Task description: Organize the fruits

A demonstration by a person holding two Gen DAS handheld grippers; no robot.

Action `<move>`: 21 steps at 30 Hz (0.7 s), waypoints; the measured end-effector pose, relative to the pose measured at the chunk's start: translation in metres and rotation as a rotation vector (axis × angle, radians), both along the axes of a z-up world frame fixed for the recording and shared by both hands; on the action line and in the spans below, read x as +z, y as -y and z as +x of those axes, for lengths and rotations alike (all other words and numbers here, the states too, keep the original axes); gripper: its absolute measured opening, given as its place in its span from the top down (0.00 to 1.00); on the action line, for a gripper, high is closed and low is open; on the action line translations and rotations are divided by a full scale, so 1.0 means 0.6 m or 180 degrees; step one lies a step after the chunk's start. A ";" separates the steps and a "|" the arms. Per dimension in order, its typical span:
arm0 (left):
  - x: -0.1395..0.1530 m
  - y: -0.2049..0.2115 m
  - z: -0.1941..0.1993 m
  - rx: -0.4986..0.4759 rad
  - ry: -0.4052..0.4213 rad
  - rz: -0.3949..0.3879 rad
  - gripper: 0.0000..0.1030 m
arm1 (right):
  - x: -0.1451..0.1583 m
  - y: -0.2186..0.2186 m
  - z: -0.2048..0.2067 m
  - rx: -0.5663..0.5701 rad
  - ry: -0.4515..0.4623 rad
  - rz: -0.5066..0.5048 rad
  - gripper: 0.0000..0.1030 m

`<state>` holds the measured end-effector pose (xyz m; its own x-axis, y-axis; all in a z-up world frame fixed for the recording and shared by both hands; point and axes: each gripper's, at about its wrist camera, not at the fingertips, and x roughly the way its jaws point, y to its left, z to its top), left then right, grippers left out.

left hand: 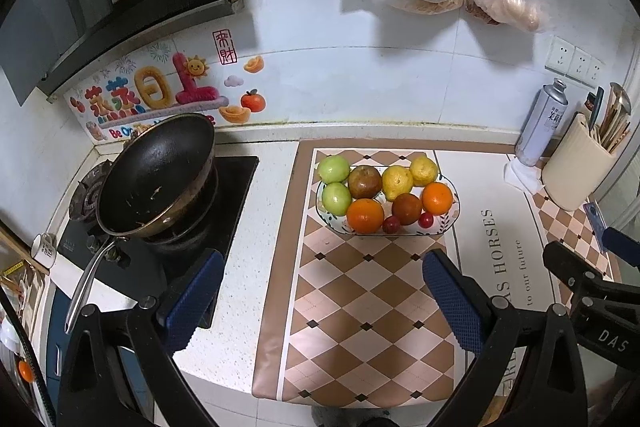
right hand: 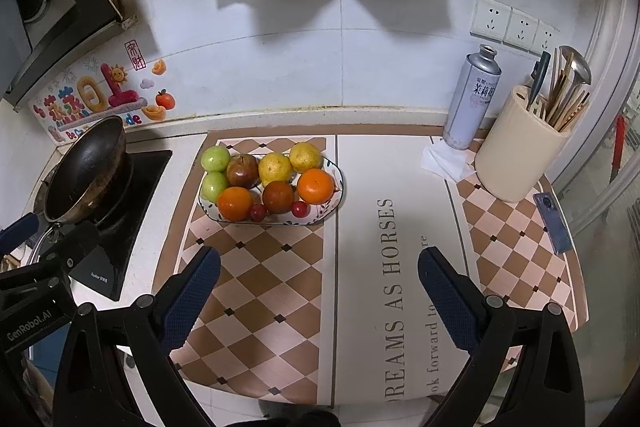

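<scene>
— Orange, green, yellow: what's in that bowl [right hand: 338, 187], counted?

— Ten pieces by my count: two oranges [right hand: 315, 185], two green apples [right hand: 215, 159], two yellow citrus [right hand: 274, 169], two dark reddish-brown fruits [right hand: 278, 197] and two small red tomatoes [right hand: 299, 209]. The bowl sits on the checkered mat [right hand: 256, 287] on the desk, at about eleven o'clock from my right gripper [right hand: 320, 291].

— Which step are you on?

— By my judgement nothing is in hand. Both grippers hang above the mat with fingers wide apart, holding nothing; the left gripper [left hand: 322, 291] has the bowl at about twelve o'clock.

— Next move?

— Probably reach forward, lower over one top fruit and close gently; round fruit may roll.
</scene>
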<state>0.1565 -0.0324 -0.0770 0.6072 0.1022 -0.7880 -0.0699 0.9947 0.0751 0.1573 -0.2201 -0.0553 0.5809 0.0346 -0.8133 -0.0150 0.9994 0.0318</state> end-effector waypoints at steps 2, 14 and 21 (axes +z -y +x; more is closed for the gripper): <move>0.000 0.002 -0.002 -0.0002 0.0021 0.0004 0.01 | -0.001 0.000 0.000 0.0005 -0.0001 -0.0017 0.02; -0.002 0.013 -0.011 -0.0031 0.0059 -0.0002 0.01 | 0.005 0.008 -0.008 -0.0003 0.0027 -0.0032 0.02; -0.002 0.013 -0.011 -0.0032 0.0054 -0.0010 0.01 | 0.005 0.008 -0.008 -0.0005 0.0028 -0.0034 0.02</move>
<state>0.1500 -0.0402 -0.0784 0.6215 0.0936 -0.7778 -0.0611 0.9956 0.0710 0.1525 -0.2249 -0.0522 0.5881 0.0251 -0.8084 -0.0138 0.9997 0.0210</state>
